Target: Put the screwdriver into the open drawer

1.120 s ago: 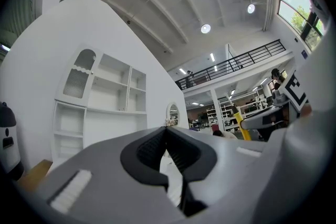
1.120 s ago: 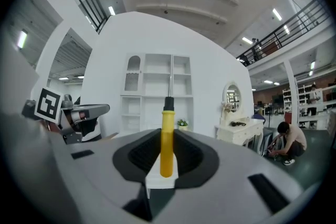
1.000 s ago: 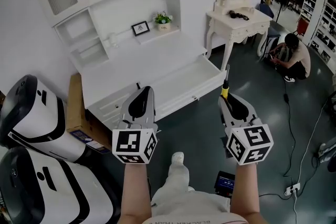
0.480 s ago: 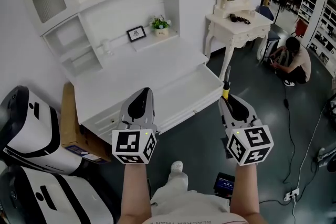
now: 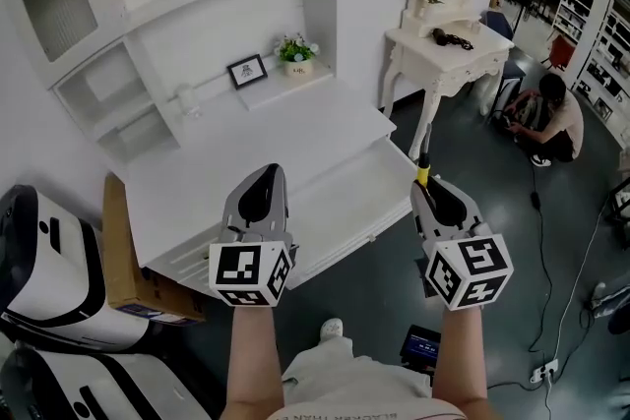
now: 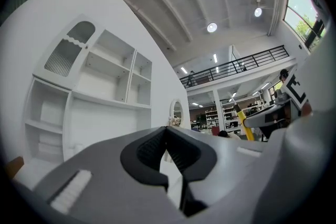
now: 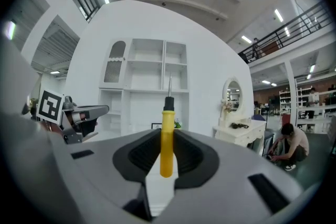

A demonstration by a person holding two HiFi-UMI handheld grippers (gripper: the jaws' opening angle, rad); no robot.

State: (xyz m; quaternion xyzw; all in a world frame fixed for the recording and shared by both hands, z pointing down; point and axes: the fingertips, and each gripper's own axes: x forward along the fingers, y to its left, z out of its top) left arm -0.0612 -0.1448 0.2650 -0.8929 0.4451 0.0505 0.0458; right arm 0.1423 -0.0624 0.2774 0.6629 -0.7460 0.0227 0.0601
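My right gripper [image 7: 167, 136] pinches screwdriver [image 5: 422, 170] by its handle – left gripper [image 6: 167, 136] pressed together, nothing between. Open drawer [image 5: 359, 187] of white desk [image 5: 266, 138] sits just beyond – inside shows plain white. Screwdriver: yellow handle, black collar, thin metal shaft, long axis in line with jaws, tip ahead toward desk

place: furniture showroom/hall | cues: white desk w/ hutch [image 5: 276, 138], vanity table [image 5: 433, 64], mezzanine [image 6: 236, 65]

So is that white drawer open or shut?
Open. The drawer juts out from the front edge of the white desk, and its pale inside floor is visible in the head view.
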